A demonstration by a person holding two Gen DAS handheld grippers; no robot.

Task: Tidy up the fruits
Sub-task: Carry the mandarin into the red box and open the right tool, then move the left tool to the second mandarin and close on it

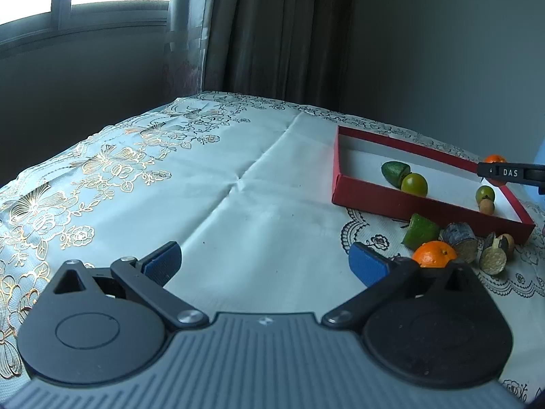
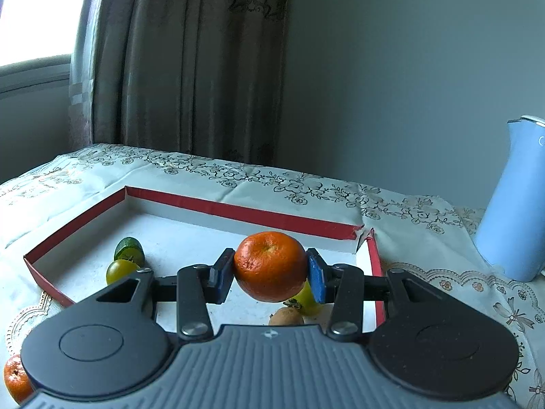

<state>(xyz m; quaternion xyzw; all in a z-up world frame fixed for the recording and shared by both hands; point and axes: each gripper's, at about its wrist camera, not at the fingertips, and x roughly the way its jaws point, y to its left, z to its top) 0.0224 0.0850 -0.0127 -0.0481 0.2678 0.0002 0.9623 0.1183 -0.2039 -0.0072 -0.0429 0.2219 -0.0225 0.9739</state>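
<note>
- The left gripper (image 1: 265, 261) hovers over the bare middle of the tablecloth (image 1: 238, 156); its blue pads (image 1: 162, 263) stand wide apart and there is nothing between them.
- To the right of it, on the cloth in front of the red tray (image 1: 402, 201), lies a small group of fruits: a green piece (image 1: 420, 231), an orange (image 1: 434, 254) just behind the right finger of the left gripper, and some dark cut pieces (image 1: 460, 240) beside them.
- Inside the red tray, near its left side, a green fruit (image 1: 395, 169) touches a yellow-green round fruit (image 1: 414, 184).
- Further right in the tray, another small green fruit (image 1: 485, 192) sits next to a small tan ball (image 1: 486, 206).
- At the right edge of the left wrist view, the right gripper comes in over the tray, with a mandarin (image 1: 494, 159) showing behind its finger.
- In the right wrist view, the right gripper (image 2: 270, 274) is clamped on this mandarin (image 2: 270, 266); both blue pads press on its sides, and it hangs above the white floor of the tray (image 2: 211, 204).
- Far right on the table stands a light blue jug (image 2: 514, 204), well apart from the tray.
</note>
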